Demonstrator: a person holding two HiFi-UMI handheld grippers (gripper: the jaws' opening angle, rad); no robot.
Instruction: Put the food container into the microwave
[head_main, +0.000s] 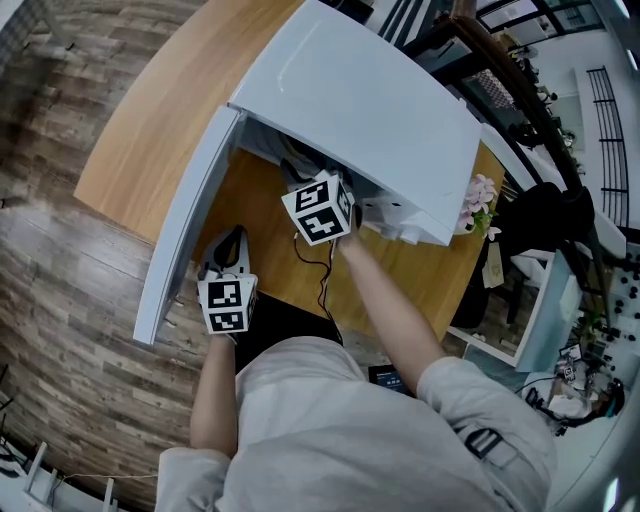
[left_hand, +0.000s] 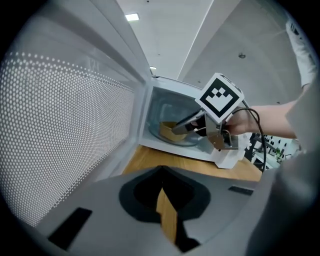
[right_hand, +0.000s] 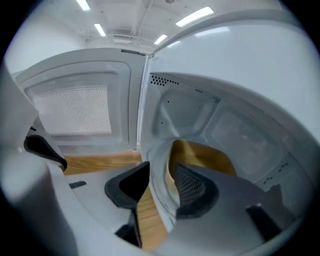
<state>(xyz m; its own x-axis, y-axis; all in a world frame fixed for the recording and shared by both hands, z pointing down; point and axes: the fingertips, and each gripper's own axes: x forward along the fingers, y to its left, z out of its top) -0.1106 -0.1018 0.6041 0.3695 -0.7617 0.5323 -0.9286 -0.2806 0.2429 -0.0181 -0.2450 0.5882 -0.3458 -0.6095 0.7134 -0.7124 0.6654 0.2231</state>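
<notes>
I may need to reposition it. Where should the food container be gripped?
Pinch the food container's near rim, jaws straddling the wall, coming in level through the microwave's open front: it is open-topped, and the cavity roof blocks an approach from above.

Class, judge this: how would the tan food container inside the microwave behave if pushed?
Likely light: the food container looks thin-walled, like paper. Its wall might flex under the right claw. Low and wide, it would probably slide on the smooth turntable rather than tip.
</notes>
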